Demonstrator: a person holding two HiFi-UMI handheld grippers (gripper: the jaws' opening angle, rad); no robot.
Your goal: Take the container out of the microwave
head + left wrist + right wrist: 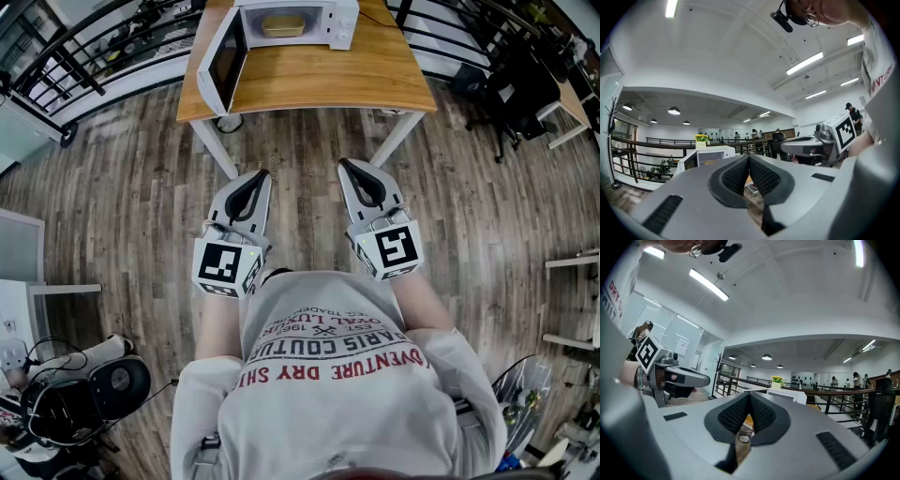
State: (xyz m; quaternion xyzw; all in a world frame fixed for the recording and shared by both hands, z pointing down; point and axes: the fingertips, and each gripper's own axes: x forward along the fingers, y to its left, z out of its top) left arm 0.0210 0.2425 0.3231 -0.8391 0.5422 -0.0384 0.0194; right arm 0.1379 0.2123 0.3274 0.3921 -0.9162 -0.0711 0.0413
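The left gripper (260, 175) and right gripper (346, 165) are pinched together, empty (no gap).

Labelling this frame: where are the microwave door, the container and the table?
microwave door (226, 60), head view, dark window.
container (282, 25), head view, its top.
table (319, 86), head view, bare wooden top.

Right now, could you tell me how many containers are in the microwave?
1: a container sits in the open microwave on the table; anything behind it would be hidden.

left gripper (260, 175): level; jaws closed, empty | right gripper (348, 166): level; jaws closed, empty
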